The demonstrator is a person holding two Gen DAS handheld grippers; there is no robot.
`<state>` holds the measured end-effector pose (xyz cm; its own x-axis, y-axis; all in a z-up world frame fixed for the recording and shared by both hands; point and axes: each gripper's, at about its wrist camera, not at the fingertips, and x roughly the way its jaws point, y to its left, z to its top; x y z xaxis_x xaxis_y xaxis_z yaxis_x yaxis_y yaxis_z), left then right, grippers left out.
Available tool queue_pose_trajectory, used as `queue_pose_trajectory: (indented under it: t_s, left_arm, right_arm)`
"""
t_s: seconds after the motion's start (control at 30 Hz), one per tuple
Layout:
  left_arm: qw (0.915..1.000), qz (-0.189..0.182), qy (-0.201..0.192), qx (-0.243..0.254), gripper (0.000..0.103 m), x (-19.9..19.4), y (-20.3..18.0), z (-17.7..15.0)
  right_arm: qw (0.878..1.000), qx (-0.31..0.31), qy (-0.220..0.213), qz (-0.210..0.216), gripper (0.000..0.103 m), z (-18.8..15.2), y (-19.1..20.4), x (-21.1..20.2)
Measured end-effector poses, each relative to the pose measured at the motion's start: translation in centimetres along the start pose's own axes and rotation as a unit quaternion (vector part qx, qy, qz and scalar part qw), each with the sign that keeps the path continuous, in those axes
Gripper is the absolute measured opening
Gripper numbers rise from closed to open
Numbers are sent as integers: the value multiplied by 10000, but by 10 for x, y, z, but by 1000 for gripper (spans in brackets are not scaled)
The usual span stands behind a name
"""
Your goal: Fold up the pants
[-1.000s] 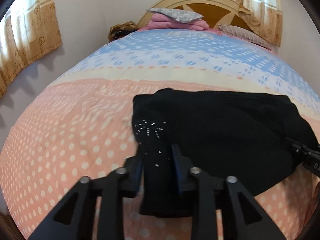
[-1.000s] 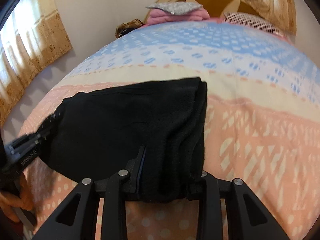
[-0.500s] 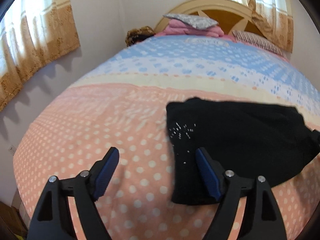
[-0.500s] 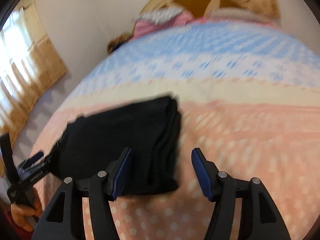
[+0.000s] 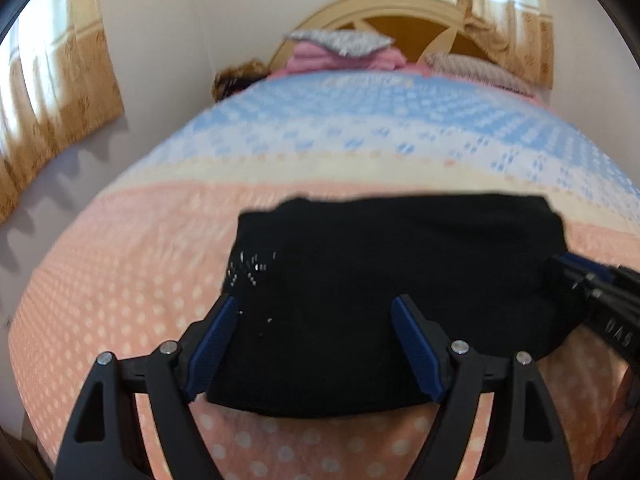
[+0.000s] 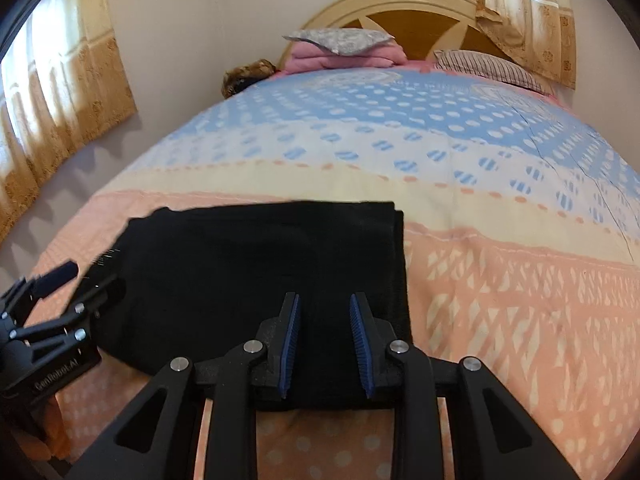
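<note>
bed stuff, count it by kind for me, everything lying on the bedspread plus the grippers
black folded pants: 1
pink folded blankets at the headboard: 1 stack
grey patterned cushion on that stack: 1
striped pillow: 1
brown bundle at the far corner, too blurred to name: 1
grippers: 2, left gripper and right gripper
total: 7

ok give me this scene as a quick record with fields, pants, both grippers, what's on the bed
pants: black pants, folded into a flat bundle on the bedspread
pants detail: small shiny studs at their left end
left gripper: left gripper wide open over the near left edge of the pants, pads not pressing
right gripper: right gripper over the near right edge, jaws closing, pads not visibly pinching cloth
head of bed: pink folded bedding topped by a grey pillow; striped pillow beside it
headboard: cream and brown headboard
</note>
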<state>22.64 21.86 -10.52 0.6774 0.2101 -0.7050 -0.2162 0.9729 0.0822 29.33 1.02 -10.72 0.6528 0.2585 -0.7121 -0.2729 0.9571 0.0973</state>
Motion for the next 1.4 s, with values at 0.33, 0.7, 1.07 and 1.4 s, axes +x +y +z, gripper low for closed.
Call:
queue_pose_trajectory:
  t_s: [0.33,0.7,1.07,1.4]
  left_arm:
    - [9998,52,128,-147,102,15,7,-5]
    - [9979,-238,301,-516,103,21,17,-10]
    - [9962,-300,542,-617,103,14,23,-13]
    - [9970,-481,391,-455,103,-23,19,-32]
  right_arm:
    - [9984,-355,-118,-416,29,-2,10,16]
    - [9965,-682,-83,-471,47,-5,21,16]
    - [9898,-1099,202,-878,58,-8,42,8]
    - [9921,-749,-152,-990,70,-33,45,-35]
